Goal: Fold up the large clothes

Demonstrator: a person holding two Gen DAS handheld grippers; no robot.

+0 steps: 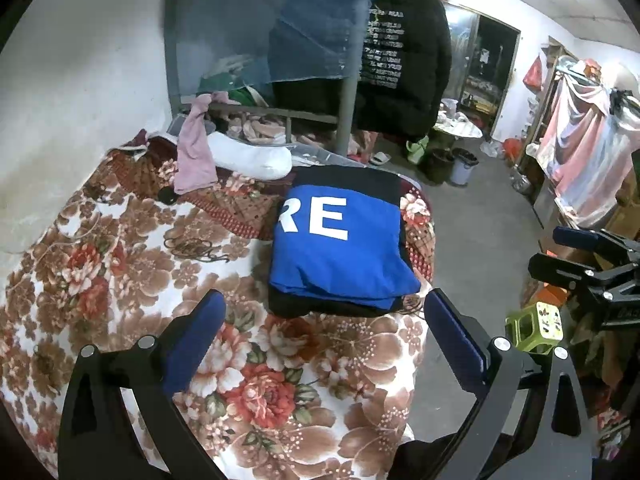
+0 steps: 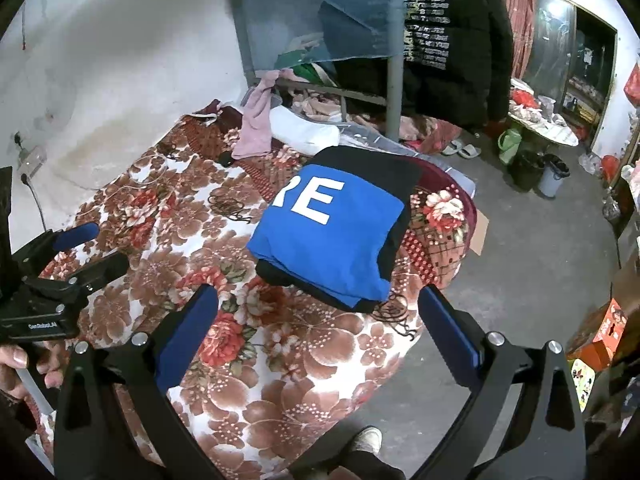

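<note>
A blue and black garment (image 1: 340, 240) (image 2: 336, 232) with white letters "RE" lies folded into a compact rectangle on the floral bedspread (image 1: 120, 280) (image 2: 180, 220), near the bed's right edge. My left gripper (image 1: 326, 312) hovers open just short of the garment's near edge, nothing between its blue pads. My right gripper (image 2: 318, 304) is also open and empty, held above the bed's near corner short of the garment. Each gripper shows in the other's view: the right gripper (image 1: 560, 250) at the right, the left gripper (image 2: 100, 246) at the left, held by a hand (image 2: 24, 364).
A white pillow (image 1: 256, 158), a pink cloth (image 1: 194, 148) and a black cord (image 1: 196, 248) lie on the bed further back. A metal bed frame post (image 1: 350, 104) and hanging black jacket (image 1: 404, 60) stand behind. A green stool (image 1: 536, 326), bins (image 1: 462, 166) and concrete floor lie right.
</note>
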